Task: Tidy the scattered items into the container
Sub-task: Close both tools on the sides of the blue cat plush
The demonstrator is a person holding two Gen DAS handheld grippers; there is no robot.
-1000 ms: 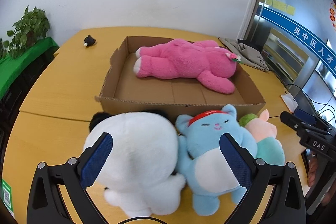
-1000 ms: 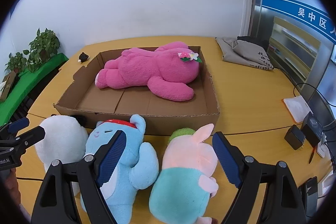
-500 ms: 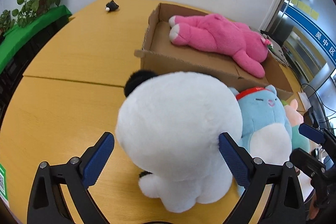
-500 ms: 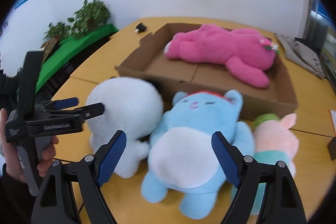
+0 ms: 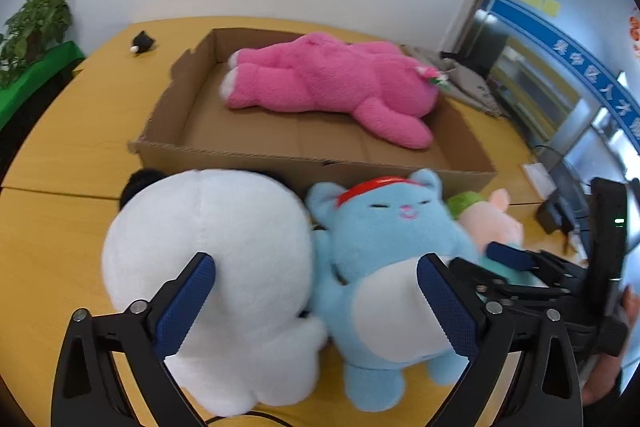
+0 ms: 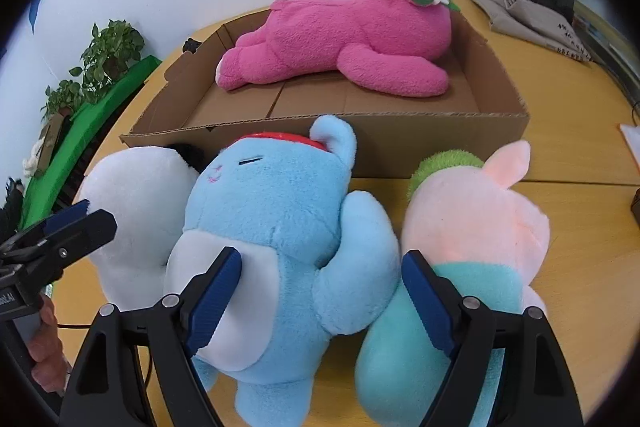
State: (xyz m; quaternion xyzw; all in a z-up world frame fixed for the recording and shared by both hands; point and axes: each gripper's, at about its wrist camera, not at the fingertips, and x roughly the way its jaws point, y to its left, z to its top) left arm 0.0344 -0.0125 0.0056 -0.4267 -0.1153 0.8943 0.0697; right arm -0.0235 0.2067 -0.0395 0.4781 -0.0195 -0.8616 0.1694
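moved: my right gripper (image 6: 320, 291) swung back around blue cat (image 6: 272, 227) | cardboard box (image 5: 320, 167) holds pink bear (image 5: 328, 95) | white plush (image 5: 208, 267), blue cat, pink bunny (image 6: 476, 211) on table, touching box front | both my grippers, left gripper (image 5: 316, 303) included, spread wide, gripping nothing

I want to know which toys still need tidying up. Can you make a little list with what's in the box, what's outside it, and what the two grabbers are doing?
In the box: pink plush, lying in the cardboard box
Outside, on the table: white plush, blue cat plush, pink-and-teal bunny plush
Left gripper: open, astride the white and blue plushes
Right gripper: open, around the blue cat plush
Also on table: grey cloth bag
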